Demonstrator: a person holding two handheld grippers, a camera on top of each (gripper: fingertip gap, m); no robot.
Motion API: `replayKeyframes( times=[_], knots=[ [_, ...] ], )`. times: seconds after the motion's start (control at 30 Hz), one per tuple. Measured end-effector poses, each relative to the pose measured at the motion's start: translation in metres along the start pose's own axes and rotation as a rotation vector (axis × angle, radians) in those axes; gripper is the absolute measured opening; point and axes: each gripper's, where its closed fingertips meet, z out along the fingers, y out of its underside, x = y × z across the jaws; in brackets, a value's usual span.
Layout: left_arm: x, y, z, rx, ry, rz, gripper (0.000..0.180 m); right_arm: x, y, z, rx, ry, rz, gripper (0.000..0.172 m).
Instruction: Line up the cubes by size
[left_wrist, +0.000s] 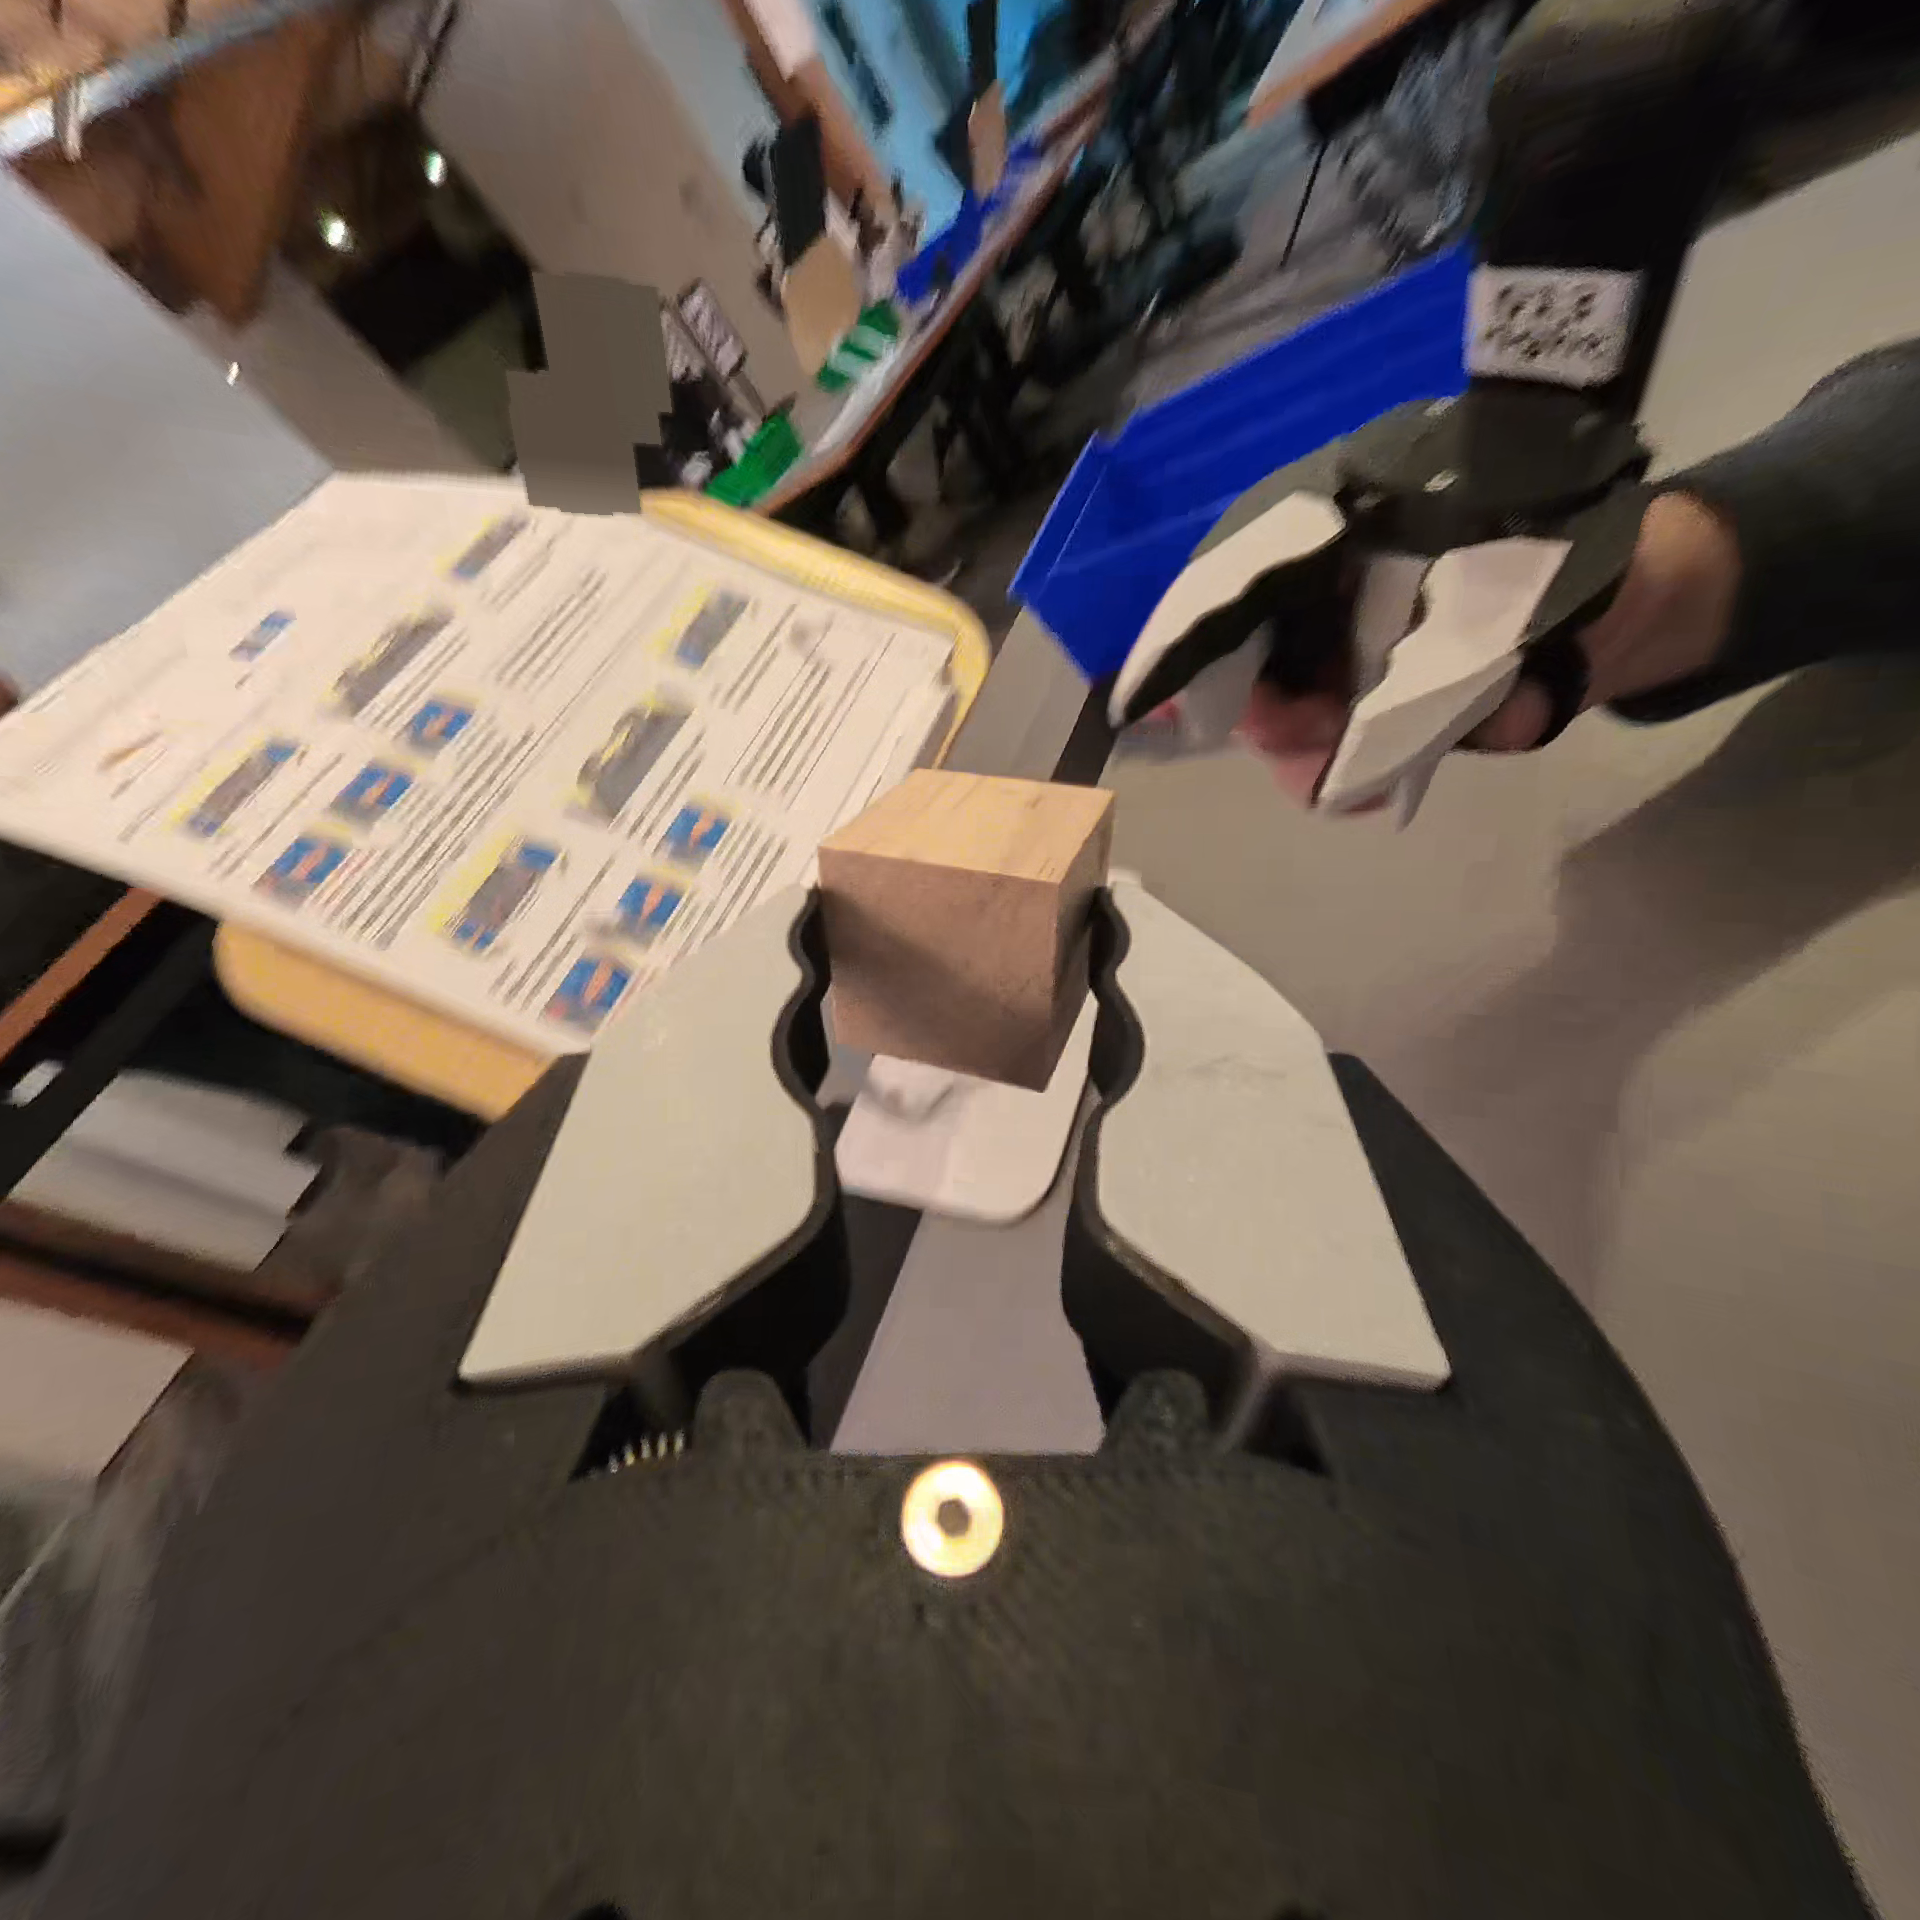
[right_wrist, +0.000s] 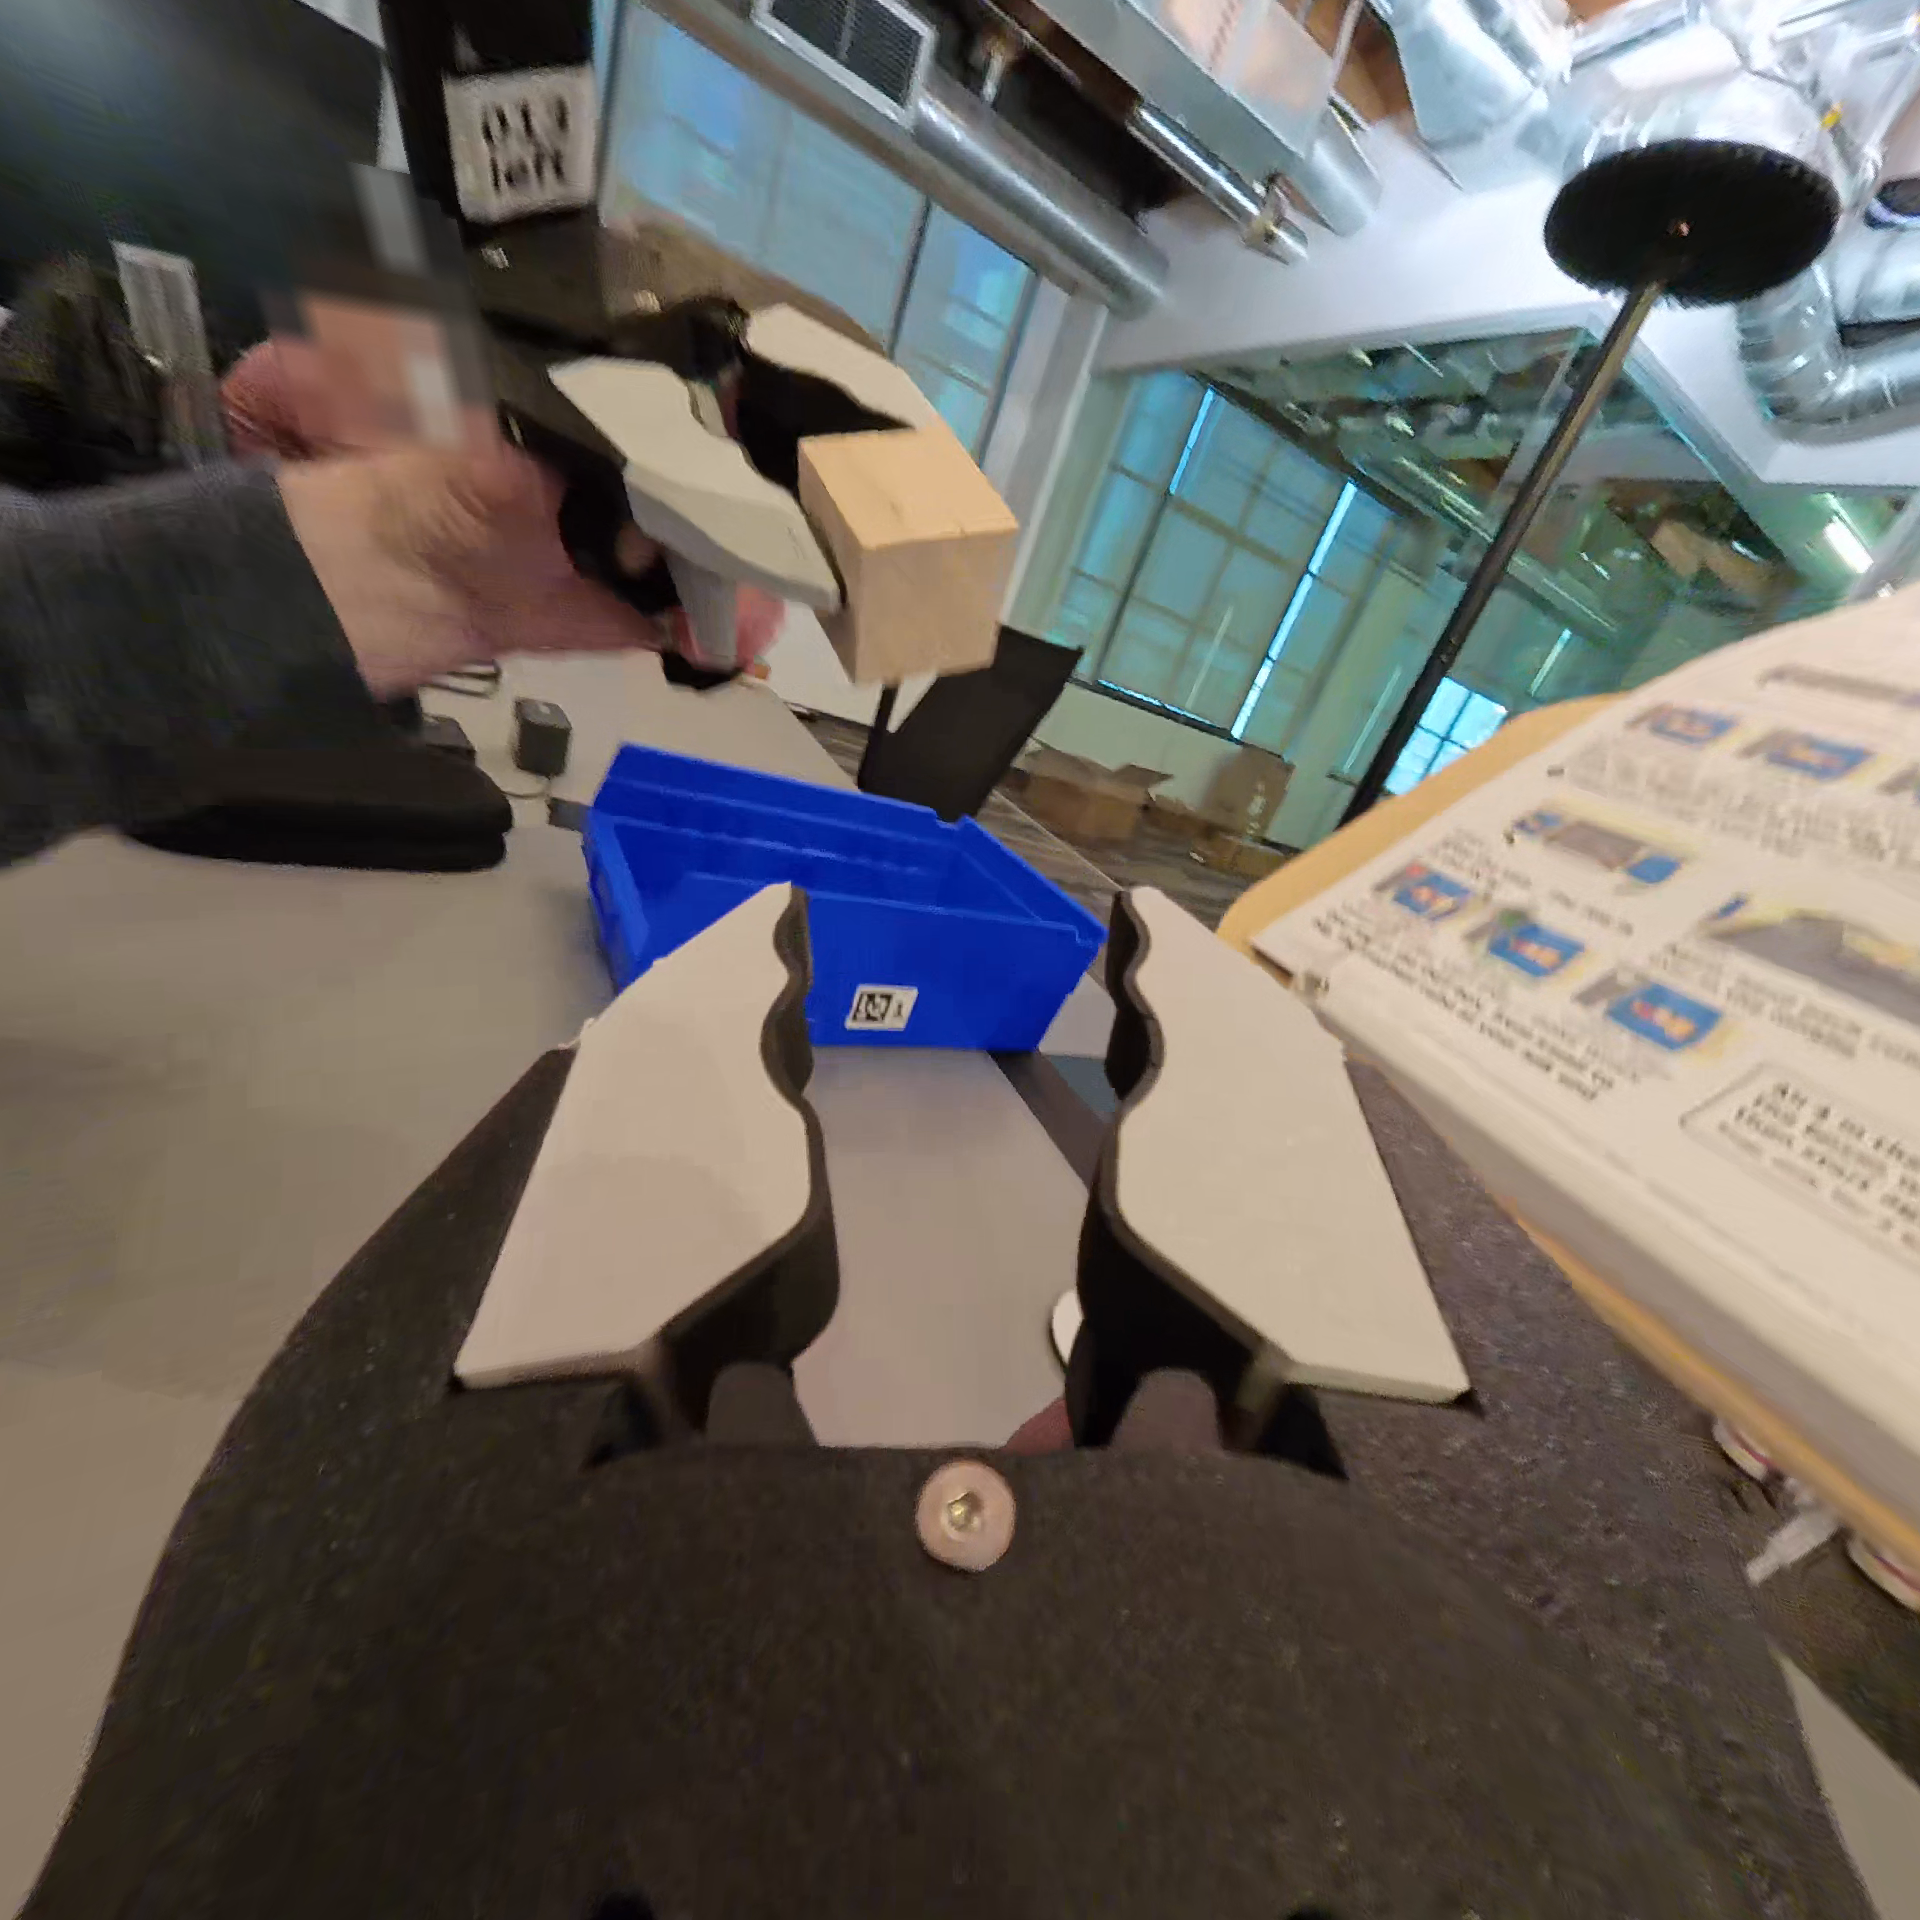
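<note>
My left gripper (left_wrist: 961, 935) is shut on a plain wooden cube (left_wrist: 961, 930), both pads pressed against its sides, and holds it in the air. The right wrist view shows the same gripper (right_wrist: 831, 520) at upper left with the wooden cube (right_wrist: 914, 551) in its fingers, above the blue bin (right_wrist: 935, 956). My right gripper (right_wrist: 956, 977) is open, nothing between its pads, low over the grey table (right_wrist: 208, 1039) and pointing at the bin. It also shows in the left wrist view (left_wrist: 1278, 717) at upper right, open, with the blue bin (left_wrist: 1247, 488) behind it.
A yellow tray (left_wrist: 343, 1018) with printed instruction sheets (left_wrist: 468, 707) lies left of the cube; in the right wrist view the sheets (right_wrist: 1662, 987) lie at right. A black pouch (right_wrist: 332, 810) and a small adapter (right_wrist: 540, 732) lie at the far left of the table. The gap from one gripper's tips to the other's is roughly 10 cm.
</note>
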Motion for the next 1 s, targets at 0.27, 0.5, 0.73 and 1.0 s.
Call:
replayKeyframes(
  times=[0.27, 0.5, 0.73, 1.0],
  knots=[
    [0.047, -0.065, 0.07, 0.264, 0.165, -0.018, 0.047, 0.015, -0.05, -0.023, 0.015, -0.037, -0.127, 0.06],
    [0.045, -0.086, 0.074, 0.406, 0.215, -0.062, 0.047, 0.029, -0.058, -0.033, 0.019, 0.001, -0.184, 0.054],
    [0.05, -0.083, 0.075, 0.39, 0.226, -0.046, 0.047, 0.023, -0.057, -0.029, 0.008, 0.005, -0.205, 0.05],
    [0.06, -0.084, 0.079, 0.398, 0.267, -0.041, 0.047, 0.02, -0.058, -0.028, 0.017, -0.002, -0.204, 0.045]
  ],
)
